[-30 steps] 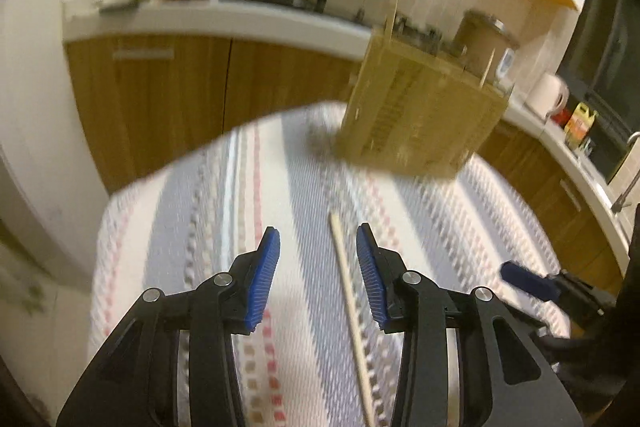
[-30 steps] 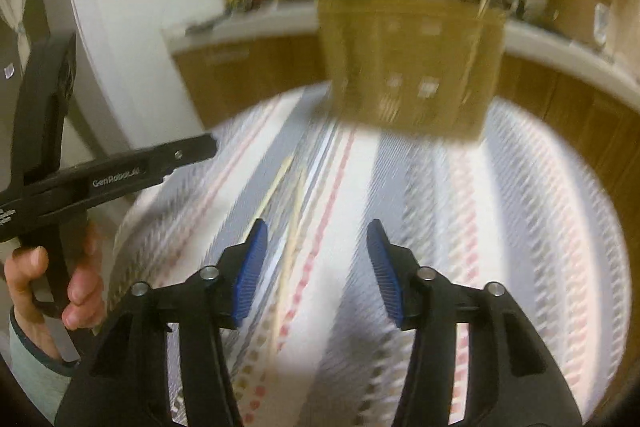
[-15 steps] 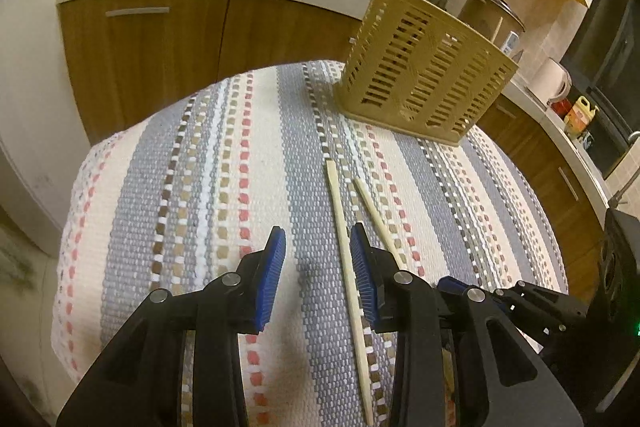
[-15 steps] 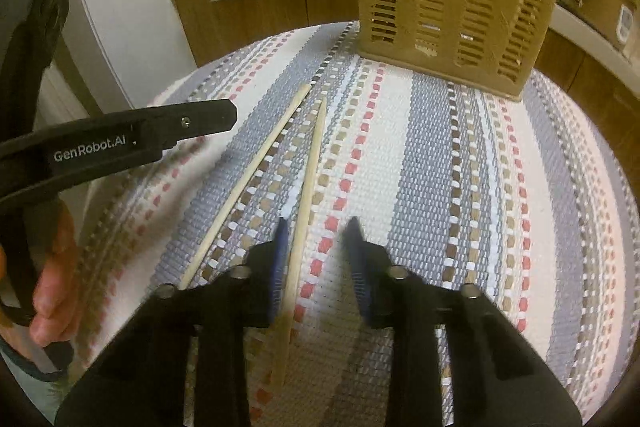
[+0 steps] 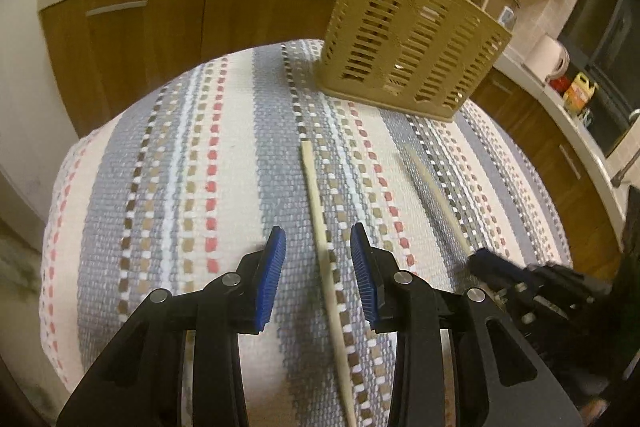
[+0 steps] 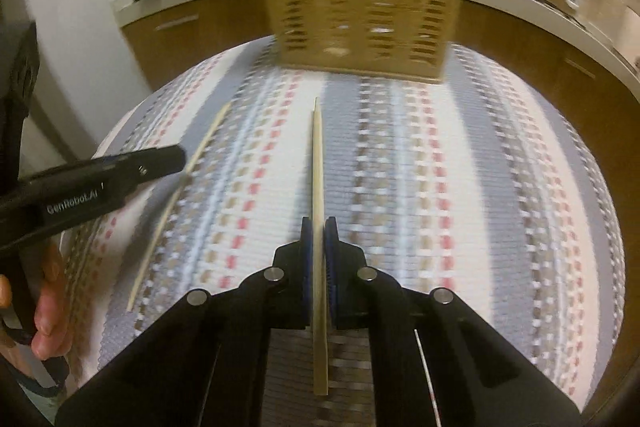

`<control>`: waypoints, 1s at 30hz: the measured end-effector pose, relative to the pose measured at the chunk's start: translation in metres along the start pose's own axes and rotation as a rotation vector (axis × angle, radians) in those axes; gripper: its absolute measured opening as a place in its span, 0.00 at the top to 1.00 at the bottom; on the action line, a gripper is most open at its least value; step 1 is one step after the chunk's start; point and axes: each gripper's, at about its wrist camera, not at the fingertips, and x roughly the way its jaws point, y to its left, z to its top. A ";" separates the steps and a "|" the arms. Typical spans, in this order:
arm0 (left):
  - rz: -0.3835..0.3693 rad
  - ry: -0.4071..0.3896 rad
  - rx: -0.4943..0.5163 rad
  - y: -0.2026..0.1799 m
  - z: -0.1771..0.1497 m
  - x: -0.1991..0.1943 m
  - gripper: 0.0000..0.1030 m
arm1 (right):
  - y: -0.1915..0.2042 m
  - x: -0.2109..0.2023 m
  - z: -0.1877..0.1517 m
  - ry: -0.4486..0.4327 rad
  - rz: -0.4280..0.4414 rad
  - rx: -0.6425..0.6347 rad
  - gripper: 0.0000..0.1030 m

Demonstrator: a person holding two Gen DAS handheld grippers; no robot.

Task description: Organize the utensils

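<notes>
**Two chopsticks being picked up, one per gripper**

Two pale wooden chopsticks lie apart on a striped woven cloth covering the table point(image 5: 168, 187). The right chopstick point(image 6: 317, 187) runs straight ahead between the jaws of the right gripper point(image 6: 319, 227), which are closed on it near its nearer end; its tip points toward the basket. Whether it has left the cloth cannot be told, as this view is blurred by motion. The left chopstick point(image 5: 320, 219) lies flat on the cloth, passing between the blue pads of the left gripper point(image 5: 318, 243). Those jaws stand open on either side of it and do not touch it.

Beyond both chopsticks, at the far end of the table, stands a tan slotted basket point(image 5: 408, 39), upright, well apart from the grippers. Something pale sticks up out of it, too unclear to name. Behind it are wooden kitchen cabinets and a white countertop.

The step in hand looks like the pickup: the right side has its grip and the left is lined up. Next, the left jaws probably need to close squarely on their chopstick, then both need lifting and tipping upright to drop into the basket's open top.
</notes>
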 end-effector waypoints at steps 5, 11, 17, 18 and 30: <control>0.090 0.057 0.050 -0.014 0.004 0.017 0.73 | -0.036 -0.002 0.004 0.017 -0.017 0.088 0.96; 0.159 0.053 0.082 -0.026 0.001 0.020 0.96 | -0.063 -0.003 -0.001 0.032 -0.024 0.139 0.96; -0.009 0.068 0.011 -0.040 -0.002 0.017 0.97 | -0.073 -0.006 -0.009 0.057 -0.028 0.138 0.96; -0.029 0.074 0.000 -0.043 -0.004 0.018 0.97 | -0.074 -0.006 -0.010 0.065 -0.031 0.132 0.96; -0.156 0.194 0.017 -0.044 0.027 0.024 0.78 | -0.097 -0.002 0.016 0.176 0.087 0.153 0.67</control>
